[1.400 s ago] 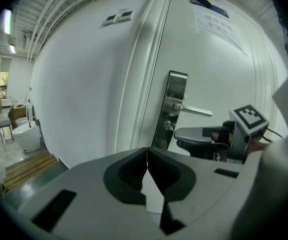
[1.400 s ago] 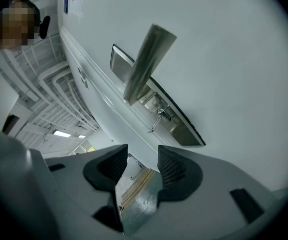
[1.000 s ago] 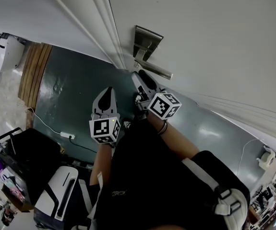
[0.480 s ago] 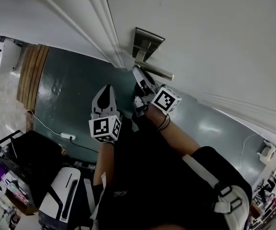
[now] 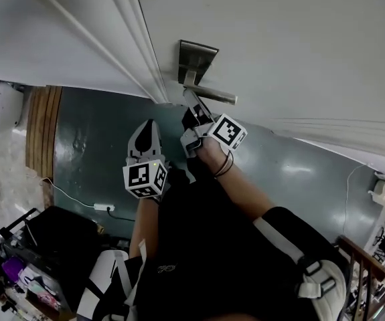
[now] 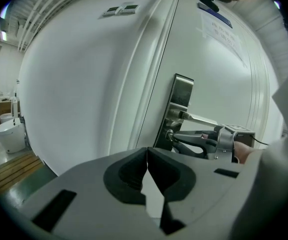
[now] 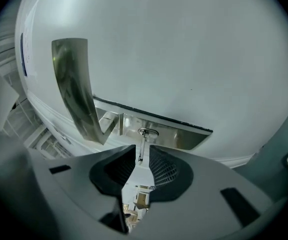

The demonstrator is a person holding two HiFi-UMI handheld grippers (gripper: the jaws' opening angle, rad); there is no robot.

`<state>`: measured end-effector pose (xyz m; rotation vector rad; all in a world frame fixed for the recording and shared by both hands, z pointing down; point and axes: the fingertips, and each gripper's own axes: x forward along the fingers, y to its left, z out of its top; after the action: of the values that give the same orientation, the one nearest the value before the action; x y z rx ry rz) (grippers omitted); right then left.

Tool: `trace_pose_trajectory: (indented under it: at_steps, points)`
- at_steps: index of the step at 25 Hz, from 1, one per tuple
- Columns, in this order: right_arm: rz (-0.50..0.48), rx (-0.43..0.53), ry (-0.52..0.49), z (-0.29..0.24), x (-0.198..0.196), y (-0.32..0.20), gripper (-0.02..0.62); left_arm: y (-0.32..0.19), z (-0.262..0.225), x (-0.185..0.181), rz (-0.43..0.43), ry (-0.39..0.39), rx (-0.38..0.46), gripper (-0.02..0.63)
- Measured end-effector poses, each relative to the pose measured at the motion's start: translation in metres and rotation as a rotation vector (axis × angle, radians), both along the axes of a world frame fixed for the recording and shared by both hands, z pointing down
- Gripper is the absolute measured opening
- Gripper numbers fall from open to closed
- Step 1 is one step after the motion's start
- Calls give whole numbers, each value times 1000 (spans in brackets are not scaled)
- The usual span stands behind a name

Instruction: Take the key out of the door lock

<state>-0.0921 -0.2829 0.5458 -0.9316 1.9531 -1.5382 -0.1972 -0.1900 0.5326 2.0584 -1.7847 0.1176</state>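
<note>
A steel lock plate (image 5: pixel 195 60) with a lever handle (image 5: pixel 213 96) sits on the white door. In the right gripper view the key (image 7: pixel 142 143) sticks out of the plate (image 7: pixel 176 138) below the lever (image 7: pixel 73 86), edge-on between the jaws. My right gripper (image 7: pixel 142 156) has just been closing around it, and a thin gap still shows on each side of the key. The left gripper view shows the right gripper (image 6: pixel 174 134) with its tips at the keyhole. My left gripper (image 5: pixel 148 127) is shut and empty, held back to the left of the lock.
The door frame moulding (image 5: pixel 135 39) runs just left of the lock. Dark green floor (image 5: pixel 92 132) lies below, with a wooden strip (image 5: pixel 38 126) and a black bag (image 5: pixel 58 236) at the left. A white toilet (image 6: pixel 8 134) stands far left.
My right gripper has rolled and crept up under the lever to the lock, its jaws narrowing around the key. The left gripper has stayed where it was.
</note>
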Motion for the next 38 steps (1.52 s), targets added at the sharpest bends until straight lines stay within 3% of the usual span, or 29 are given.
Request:
trace_pose_trajectory:
  at_steps: [22, 38]
  points:
    - [63, -42, -49, 2, 0, -7, 39, -32, -7, 7, 99, 1, 11, 23]
    - [90, -56, -67, 3, 2, -6, 32, -25, -11, 1, 97, 3, 19, 23]
